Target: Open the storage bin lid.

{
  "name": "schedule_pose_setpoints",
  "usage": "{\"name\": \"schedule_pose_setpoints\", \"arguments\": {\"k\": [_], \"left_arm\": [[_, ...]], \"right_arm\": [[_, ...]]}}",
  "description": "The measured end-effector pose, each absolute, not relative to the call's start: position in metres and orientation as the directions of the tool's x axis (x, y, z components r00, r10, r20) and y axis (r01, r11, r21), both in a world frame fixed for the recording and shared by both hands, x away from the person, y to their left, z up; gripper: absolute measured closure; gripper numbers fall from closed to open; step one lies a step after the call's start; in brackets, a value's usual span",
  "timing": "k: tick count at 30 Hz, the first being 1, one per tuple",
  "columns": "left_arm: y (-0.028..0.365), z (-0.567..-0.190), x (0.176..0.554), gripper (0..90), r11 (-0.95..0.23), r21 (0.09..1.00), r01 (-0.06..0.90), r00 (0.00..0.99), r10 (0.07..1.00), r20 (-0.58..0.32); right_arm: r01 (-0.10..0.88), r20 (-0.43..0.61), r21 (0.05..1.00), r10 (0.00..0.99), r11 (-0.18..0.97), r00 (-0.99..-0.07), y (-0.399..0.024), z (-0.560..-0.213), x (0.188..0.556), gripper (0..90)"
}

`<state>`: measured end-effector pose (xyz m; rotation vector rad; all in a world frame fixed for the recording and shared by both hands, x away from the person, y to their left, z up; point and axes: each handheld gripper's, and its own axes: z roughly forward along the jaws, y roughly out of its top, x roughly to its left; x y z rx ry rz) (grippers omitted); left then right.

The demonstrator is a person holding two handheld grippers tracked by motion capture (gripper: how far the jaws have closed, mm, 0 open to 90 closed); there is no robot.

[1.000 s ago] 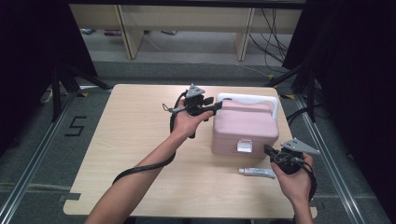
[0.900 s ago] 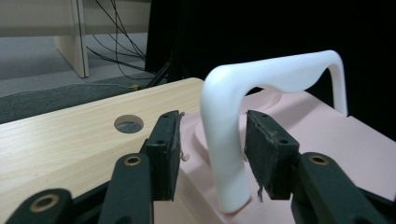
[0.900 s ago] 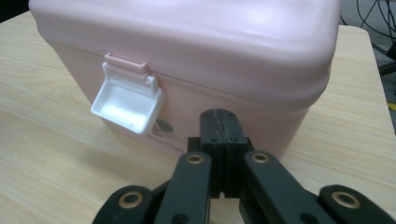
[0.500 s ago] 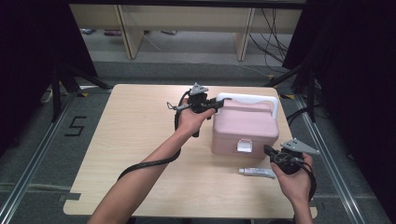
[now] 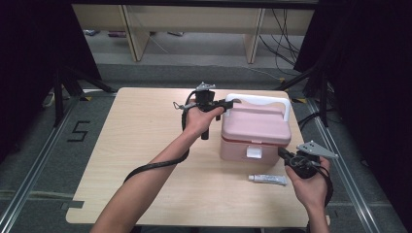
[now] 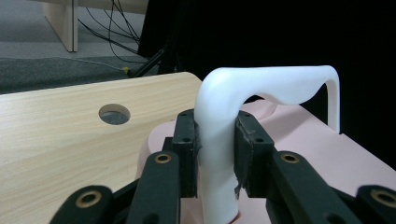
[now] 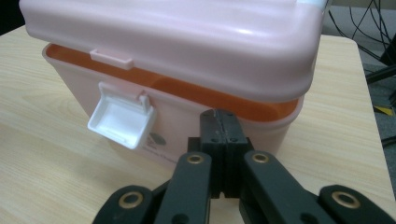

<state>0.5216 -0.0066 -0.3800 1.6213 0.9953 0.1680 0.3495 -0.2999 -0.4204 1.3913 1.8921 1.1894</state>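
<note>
Closed in on the white handle [image 6: 219, 154] since a second ago: left gripper [image 5: 224, 104], then spread wide beside the box [image 5: 256, 131], now clamped with both fingers [image 6: 187, 149] pressing the handle's near upright just above the lid. Hardly shifted otherwise, the left hand [image 5: 199, 119]. Unmoved at the box's right front corner, right gripper [image 5: 286, 156], fingers clenched together on nothing, tips close to the box wall [image 7: 187, 116] but whether touching cannot be told. Likely meaning: handle secured, lid ready to be swung up or box lifted, latch already dealt with. Standing on the counter [image 5: 141, 145] toward its right side: the pink box, rounded lid a little ajar, an orange gap [image 7: 196, 91] showing under the lid's rim. Arched over the lid from end to end, the handle. Hanging open and flipped down at the front, a small white latch [image 7: 121, 121]. Lying flat just before the box near the right hand, a small tube [image 5: 267, 179].
</note>
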Motion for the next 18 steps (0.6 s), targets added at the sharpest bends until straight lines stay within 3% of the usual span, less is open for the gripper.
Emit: {"name": "schedule_pose_setpoints", "arguments": {"k": [4, 9, 14, 18], "left_arm": [[-0.007, -0.377, 0.524, 71.7, 0.03, 0.858, 0.512, 0.623, 0.676, -0.395], [-0.007, -0.376, 0.525, 71.6, 0.031, 0.854, 0.519, 0.622, 0.672, -0.402], [-0.005, -0.373, 0.525, 70.8, 0.03, 0.858, 0.513, 0.627, 0.67, -0.398], [0.002, -0.366, 0.521, 56.5, 0.029, 0.895, 0.446, 0.642, 0.687, -0.342]], "right_arm": [[0.462, 0.053, 0.878, 0.932, 0.129, -0.36, -0.303, -0.417, 0.353, 90.0], [0.47, 0.1, 0.879, 0.935, 0.076, -0.339, -0.302, -0.411, 0.357, 90.0], [0.439, 0.058, 0.892, 0.937, 0.105, -0.344, -0.302, -0.406, 0.362, 90.0], [0.425, 0.054, 0.899, 0.939, 0.103, -0.341, -0.303, -0.403, 0.363, 90.0]]}}
